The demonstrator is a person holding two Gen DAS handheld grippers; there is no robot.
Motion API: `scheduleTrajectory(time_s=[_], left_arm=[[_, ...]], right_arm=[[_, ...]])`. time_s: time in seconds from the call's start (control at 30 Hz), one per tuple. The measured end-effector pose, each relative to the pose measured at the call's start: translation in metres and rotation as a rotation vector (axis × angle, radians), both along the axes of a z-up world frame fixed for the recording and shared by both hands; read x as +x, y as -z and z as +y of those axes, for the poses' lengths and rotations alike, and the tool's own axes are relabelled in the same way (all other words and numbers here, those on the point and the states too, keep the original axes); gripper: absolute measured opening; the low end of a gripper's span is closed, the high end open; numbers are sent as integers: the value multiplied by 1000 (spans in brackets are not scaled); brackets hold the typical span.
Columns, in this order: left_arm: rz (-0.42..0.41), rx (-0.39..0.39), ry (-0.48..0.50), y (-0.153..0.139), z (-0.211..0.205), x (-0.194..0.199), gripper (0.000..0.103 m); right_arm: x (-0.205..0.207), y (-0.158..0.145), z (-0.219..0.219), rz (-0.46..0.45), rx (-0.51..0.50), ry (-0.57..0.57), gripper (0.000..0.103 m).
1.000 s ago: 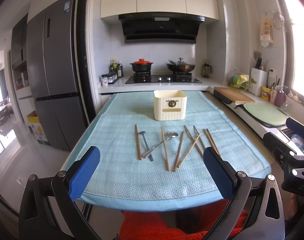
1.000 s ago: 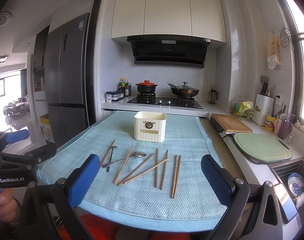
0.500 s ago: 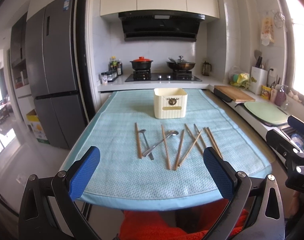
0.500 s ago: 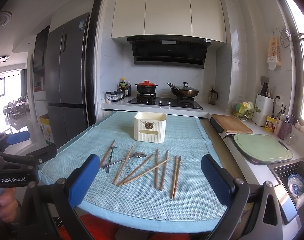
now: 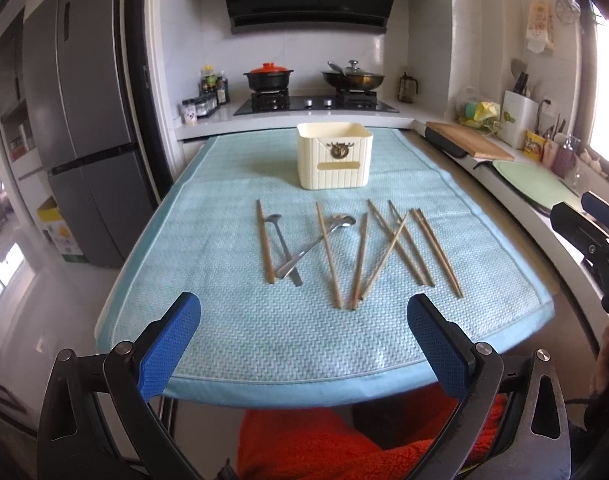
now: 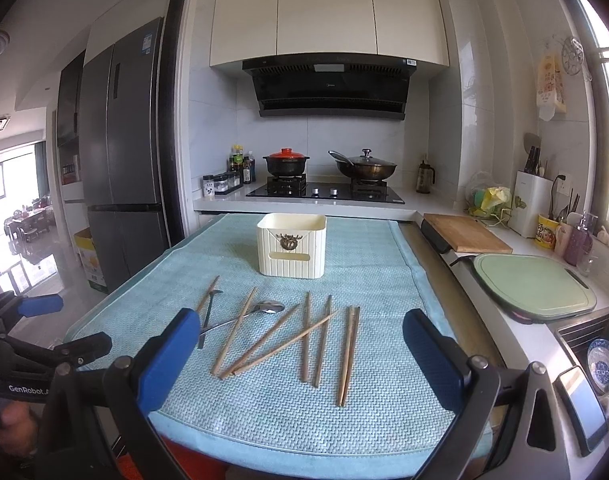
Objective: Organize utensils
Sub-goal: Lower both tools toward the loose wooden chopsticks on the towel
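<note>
Both the left gripper (image 5: 303, 344) and right gripper (image 6: 300, 354) gape empty; chopsticks (image 5: 360, 256) and spoons (image 5: 316, 244) lie at 12 o'clock, before the cream holder (image 5: 334, 156).

Back on the hob (image 6: 324, 192), a black pot with a red lid (image 6: 285, 161) sits left and a lidded wok (image 6: 366, 167) right — range hood (image 6: 330, 86) above, white cabinets (image 6: 328, 10) higher up. Grey fridge (image 6: 120, 152) stands far left. Along the right, a wooden cutting board (image 6: 466, 233), then a green one (image 6: 534, 282) — a sink (image 6: 596, 344) holds a patterned bowl.
</note>
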State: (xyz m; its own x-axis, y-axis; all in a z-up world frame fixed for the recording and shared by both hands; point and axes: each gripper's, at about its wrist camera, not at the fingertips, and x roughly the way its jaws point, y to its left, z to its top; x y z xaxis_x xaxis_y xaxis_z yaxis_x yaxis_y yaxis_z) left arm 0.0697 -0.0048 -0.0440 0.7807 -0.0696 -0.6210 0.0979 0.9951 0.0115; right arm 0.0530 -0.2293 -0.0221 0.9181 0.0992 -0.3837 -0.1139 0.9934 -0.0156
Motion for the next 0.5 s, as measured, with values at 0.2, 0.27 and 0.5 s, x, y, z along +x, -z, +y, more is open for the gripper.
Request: scheduleTrajectory(time_s=[0.2,0.27,0.5], left_arm=[[40,-71,11,14,13,29,103],[55,-62,-3,20,16,41,103],[124,-99,-56,41,42,88,103]], right_arm=[[36,23,-6,120,2,-20,103],[48,30,-12,168,21,-23,103],[94,56,-42,299,71,21,103]])
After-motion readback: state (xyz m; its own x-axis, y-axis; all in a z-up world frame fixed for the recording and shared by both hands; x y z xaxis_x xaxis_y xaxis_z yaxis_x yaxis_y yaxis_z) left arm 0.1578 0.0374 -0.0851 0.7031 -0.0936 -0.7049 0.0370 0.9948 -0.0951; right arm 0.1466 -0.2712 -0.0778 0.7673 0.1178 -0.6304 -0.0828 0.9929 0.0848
